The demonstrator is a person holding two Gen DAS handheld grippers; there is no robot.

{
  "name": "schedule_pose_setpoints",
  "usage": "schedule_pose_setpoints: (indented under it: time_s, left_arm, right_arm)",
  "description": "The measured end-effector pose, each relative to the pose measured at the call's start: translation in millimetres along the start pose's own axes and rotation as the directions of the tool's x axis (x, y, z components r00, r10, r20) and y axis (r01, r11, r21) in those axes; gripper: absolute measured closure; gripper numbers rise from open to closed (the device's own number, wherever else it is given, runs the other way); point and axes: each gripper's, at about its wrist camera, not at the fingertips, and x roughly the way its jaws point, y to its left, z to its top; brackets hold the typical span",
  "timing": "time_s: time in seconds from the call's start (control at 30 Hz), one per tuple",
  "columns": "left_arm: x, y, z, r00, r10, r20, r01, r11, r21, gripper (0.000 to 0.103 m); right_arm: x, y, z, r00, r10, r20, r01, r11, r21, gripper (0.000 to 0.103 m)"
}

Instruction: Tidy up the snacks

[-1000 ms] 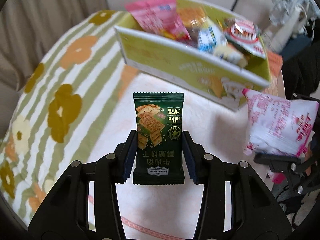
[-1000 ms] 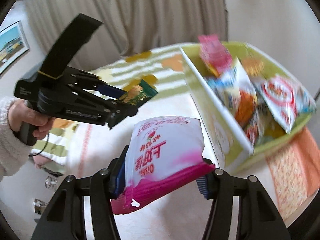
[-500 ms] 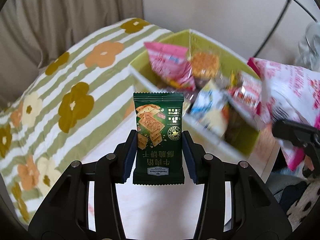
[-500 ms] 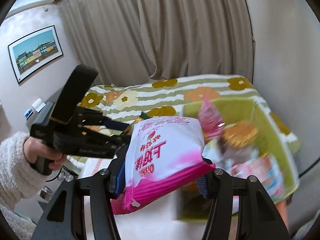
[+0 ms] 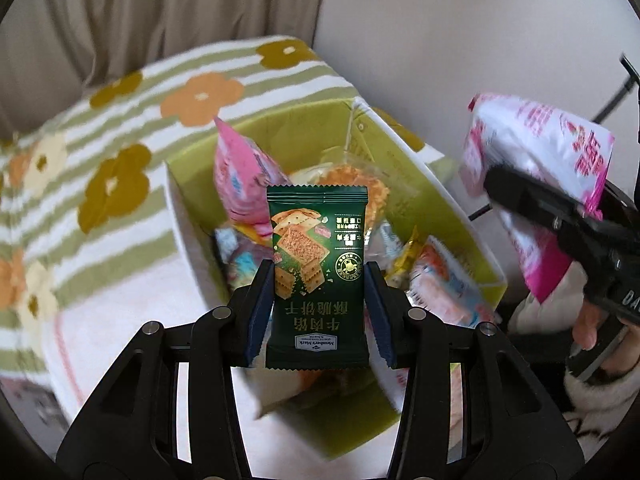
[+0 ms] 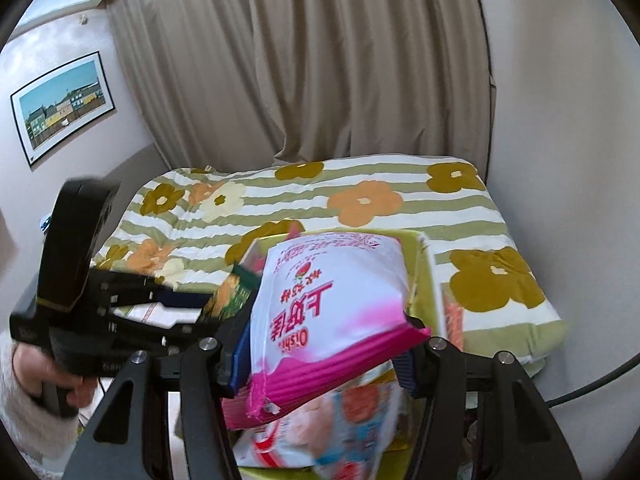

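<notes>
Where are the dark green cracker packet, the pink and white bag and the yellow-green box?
dark green cracker packet (image 5: 318, 280), left wrist view, middle of its printed front.
pink and white bag (image 6: 332, 300), right wrist view, white front panel.
yellow-green box (image 5: 304, 128), left wrist view, inner far wall.

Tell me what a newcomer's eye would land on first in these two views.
First, the dark green cracker packet clamped upright in the left claw, poised over the yellow-green box crowded with snacks. Next, the puffy white-and-pink bag gripped in the right claw, above the same box. Behind both lies a striped flower-print blanket.
</notes>
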Motion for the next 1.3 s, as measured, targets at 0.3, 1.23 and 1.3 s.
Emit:
schedule_pose_setpoints:
  time_s: [0.3,1.23,1.3]
  left_arm:
    - [10,-9,-7,0.994,0.108,0.034,-0.107,0.994,-0.034,0.0]
    - [-32,48,-65,0.967,0.247,0.054,-0.224,0.936,-0.271,0.0]
    - [-45,48,-69,0.965,0.248,0.086,-0.217,0.938,-0.27,0.0]
  right_arm:
    - [13,-22,20,0.999,0.027,-0.019,-0.027,0.999,0.019,0.05]
    - [61,-3,22,0.993,-0.007,-0.122,0.003,1.0,-0.03,0.003]
    - [50,7,22,0.995,-0.013,-0.101,0.009,0.999,-0.036,0.003]
